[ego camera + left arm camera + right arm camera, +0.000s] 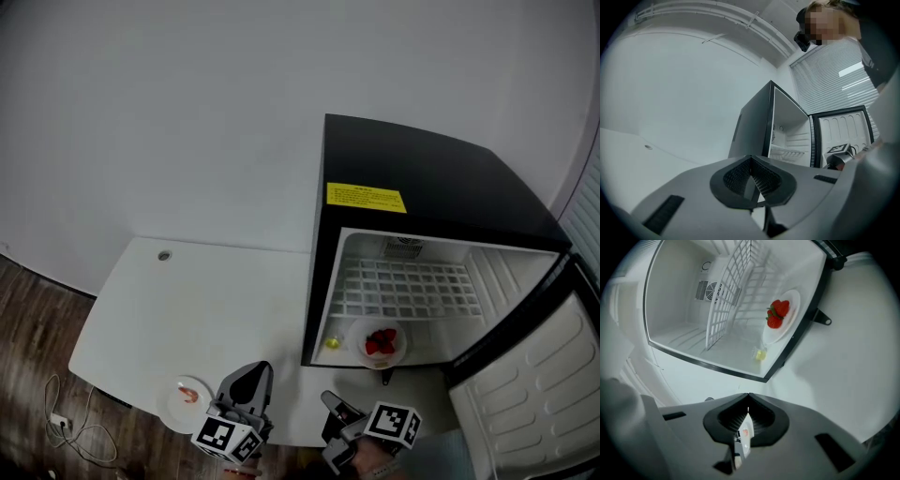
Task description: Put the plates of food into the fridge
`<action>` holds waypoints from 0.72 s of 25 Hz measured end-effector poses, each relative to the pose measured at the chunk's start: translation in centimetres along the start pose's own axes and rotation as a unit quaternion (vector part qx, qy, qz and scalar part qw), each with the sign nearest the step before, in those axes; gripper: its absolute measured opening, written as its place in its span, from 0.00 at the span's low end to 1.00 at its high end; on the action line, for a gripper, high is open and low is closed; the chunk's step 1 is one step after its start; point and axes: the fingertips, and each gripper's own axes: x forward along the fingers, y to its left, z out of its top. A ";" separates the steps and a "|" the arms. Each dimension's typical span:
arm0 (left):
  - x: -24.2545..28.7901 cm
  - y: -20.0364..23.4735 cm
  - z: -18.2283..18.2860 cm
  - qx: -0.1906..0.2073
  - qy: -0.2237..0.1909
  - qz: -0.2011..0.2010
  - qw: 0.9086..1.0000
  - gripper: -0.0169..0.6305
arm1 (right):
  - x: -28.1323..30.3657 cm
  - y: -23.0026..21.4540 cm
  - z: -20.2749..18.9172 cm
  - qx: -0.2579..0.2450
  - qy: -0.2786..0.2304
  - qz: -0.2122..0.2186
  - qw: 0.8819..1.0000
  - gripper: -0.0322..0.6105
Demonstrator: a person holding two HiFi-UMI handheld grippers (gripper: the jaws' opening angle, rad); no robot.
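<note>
A white plate of strawberries (pixel 380 344) stands on the floor of the open black fridge (pixel 412 178), near its front edge; the right gripper view also shows this plate (pixel 780 317). A second white plate with a pink bit of food (pixel 187 398) lies at the table's near edge. My left gripper (pixel 255 373) is just right of that plate, apart from it, and its jaws (pixel 751 158) are shut on nothing. My right gripper (pixel 330 403) hangs in front of the fridge opening, its jaws (pixel 748 395) also shut, with no object between them.
The fridge door (pixel 544 375) stands open to the right. A wire shelf (pixel 403 281) spans the fridge above the strawberry plate. A small yellow thing (pixel 331 343) lies in the fridge's front left corner. The white table (pixel 187 300) stretches left, with a cable hole (pixel 164 255).
</note>
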 end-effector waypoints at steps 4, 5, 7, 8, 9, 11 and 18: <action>-2.7 0.9 0.6 0.001 -0.006 0.019 1.000 0.04 | 1.0 0.8 -3.3 -0.010 0.037 0.006 0.999 0.06; -3.7 1.3 0.8 0.003 -0.006 0.027 1.000 0.04 | 1.3 0.9 -4.4 -0.011 0.050 0.009 0.999 0.06; -5.9 2.1 1.0 0.009 -0.004 0.047 0.999 0.04 | 1.9 1.1 -7.0 -0.013 0.078 0.013 0.997 0.06; -7.1 2.6 1.0 0.011 -0.003 0.058 0.998 0.04 | 2.2 1.2 -8.4 -0.013 0.091 0.015 0.996 0.06; -8.4 3.2 0.9 0.012 -0.001 0.070 0.997 0.04 | 2.5 1.2 -9.7 -0.014 0.105 0.017 0.994 0.06; -10.9 4.3 0.7 0.010 0.002 0.095 0.995 0.04 | 3.2 1.4 -12.3 -0.017 0.132 0.020 0.991 0.06; -18.6 7.5 1.4 0.006 -0.020 0.162 0.987 0.04 | 5.0 2.2 -19.3 -0.035 0.192 0.029 0.980 0.06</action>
